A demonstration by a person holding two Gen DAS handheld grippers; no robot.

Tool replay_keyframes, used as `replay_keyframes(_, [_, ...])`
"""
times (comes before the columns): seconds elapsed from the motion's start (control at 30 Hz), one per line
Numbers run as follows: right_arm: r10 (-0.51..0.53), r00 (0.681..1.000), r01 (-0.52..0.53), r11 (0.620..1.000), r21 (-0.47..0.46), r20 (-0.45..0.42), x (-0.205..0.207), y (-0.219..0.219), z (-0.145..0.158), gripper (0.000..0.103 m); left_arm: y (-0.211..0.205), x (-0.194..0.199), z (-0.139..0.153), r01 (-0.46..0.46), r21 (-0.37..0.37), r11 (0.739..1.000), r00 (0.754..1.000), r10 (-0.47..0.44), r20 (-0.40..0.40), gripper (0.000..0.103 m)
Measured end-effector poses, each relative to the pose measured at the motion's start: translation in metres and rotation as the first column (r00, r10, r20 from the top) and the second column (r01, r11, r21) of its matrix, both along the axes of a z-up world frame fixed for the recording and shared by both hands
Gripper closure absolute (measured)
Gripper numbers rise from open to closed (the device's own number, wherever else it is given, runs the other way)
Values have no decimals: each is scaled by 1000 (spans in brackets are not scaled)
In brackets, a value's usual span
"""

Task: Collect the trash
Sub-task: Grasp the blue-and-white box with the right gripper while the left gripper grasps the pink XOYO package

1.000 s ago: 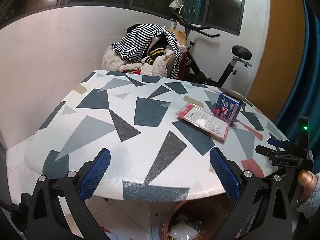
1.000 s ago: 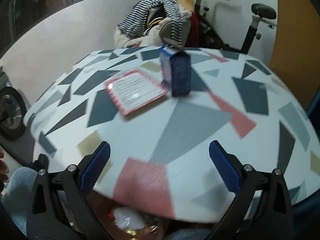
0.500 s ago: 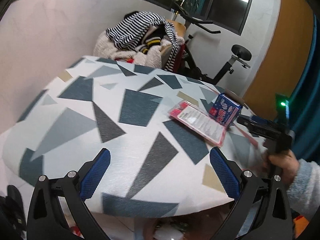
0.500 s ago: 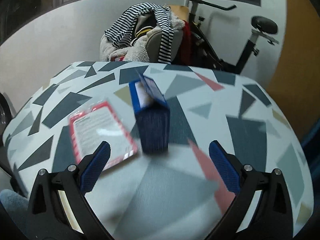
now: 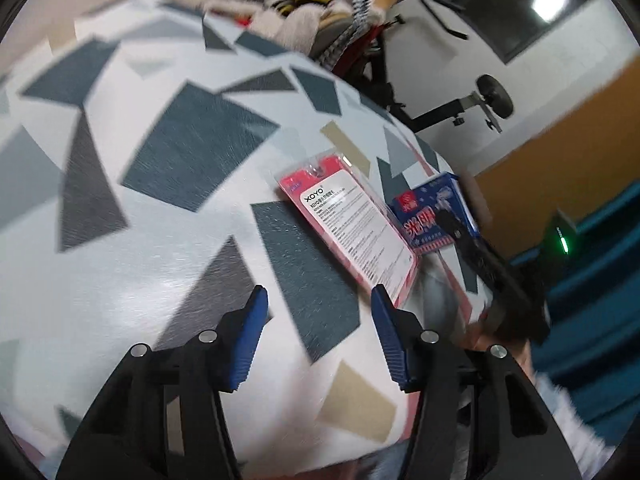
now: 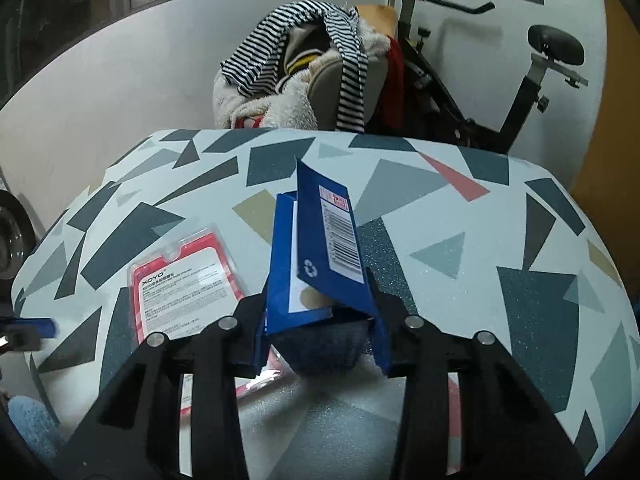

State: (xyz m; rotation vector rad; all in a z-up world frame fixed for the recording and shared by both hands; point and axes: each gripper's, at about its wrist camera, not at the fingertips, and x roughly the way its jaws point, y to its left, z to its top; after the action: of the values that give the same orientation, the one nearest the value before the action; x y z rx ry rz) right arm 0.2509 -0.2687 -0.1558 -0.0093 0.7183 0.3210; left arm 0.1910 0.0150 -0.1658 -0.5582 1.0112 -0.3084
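A blue cardboard box (image 6: pixel 320 264) with an open flap stands on the patterned table (image 6: pixel 480 280). My right gripper (image 6: pixel 320 320) is shut on its lower part. A flat red and white blister pack (image 6: pixel 184 280) lies on the table just left of the box. In the left wrist view the pack (image 5: pixel 352 236) lies ahead and right of my left gripper (image 5: pixel 318 328), which is open and empty, its right finger close to the pack's near corner. The box (image 5: pixel 432 216) and the right gripper (image 5: pixel 480 256) show behind the pack.
A chair piled with striped and fleecy clothes (image 6: pixel 304 64) stands at the table's far edge, with an exercise bike (image 6: pixel 500 92) behind it. An orange wall and a teal curtain (image 5: pixel 592 256) are on the right.
My right gripper moved forward and shut on the blue box. My left gripper moved in over the table toward the blister pack and its jaws narrowed.
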Motion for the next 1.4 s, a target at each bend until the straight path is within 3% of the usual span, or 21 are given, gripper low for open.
replay_keyframes(0.27, [-7, 1000, 7, 1000, 24, 13, -5, -1, -3, 61, -18, 49, -17, -54, -74, 996, 994, 47, -95, 58])
replay_keyframes(0.37, [-6, 1000, 6, 1000, 26, 13, -5, -2, -2, 61, -17, 57, -24, -101, -81, 992, 987, 89, -136, 74])
replay_keyframes(0.43, [-4, 1000, 3, 999, 34, 13, -5, -3, -3, 61, -17, 58, -30, -132, -75, 988, 980, 119, -161, 75])
replay_keyframes(0.77, [-3, 1000, 2, 999, 44, 13, -6, -5, -2, 61, -31, 52, -32, -190, -51, 981, 976, 183, -116, 77])
replay_keyframes(0.9, [-3, 1000, 3, 999, 43, 14, -6, -4, -3, 61, -43, 52, -28, -176, 19, 984, 980, 177, -89, 77])
replay_keyframes(0.97, [1, 1000, -2, 999, 41, 15, -5, -4, -3, 61, -42, 53, -29, -176, 9, 984, 980, 176, -92, 77])
replay_keyframes(1.0, [2, 1000, -2, 999, 43, 14, -5, -4, -3, 61, -39, 54, -31, -182, -13, 983, 979, 179, -99, 78])
replay_keyframes(1.03, [2, 1000, -3, 999, 43, 14, -4, -4, -3, 61, -36, 54, -32, -187, -17, 982, 977, 184, -108, 90])
replay_keyframes(1.07, [1, 1000, -2, 999, 44, 14, -5, -5, -3, 61, -33, 53, -33, -189, -29, 981, 976, 185, -110, 92])
replay_keyframes(1.13, [-6, 1000, 5, 999, 45, 10, -4, -6, -2, 62, -27, 48, -27, -184, -31, 982, 981, 181, -76, 94])
replay_keyframes(1.23, [8, 1000, -9, 999, 41, 21, -12, -5, 9, 62, -19, 38, 5, -140, 11, 990, 989, 140, 49, 98])
replay_keyframes(1.33, [14, 999, -17, 998, 58, 42, -22, -7, 21, 62, -13, 21, 47, -90, 77, 993, 978, 74, 196, 99])
replay_keyframes(1.4, [18, 998, -22, 998, 65, 54, -28, -7, 28, 62, -10, 12, 64, -78, 96, 992, 968, 53, 245, 99])
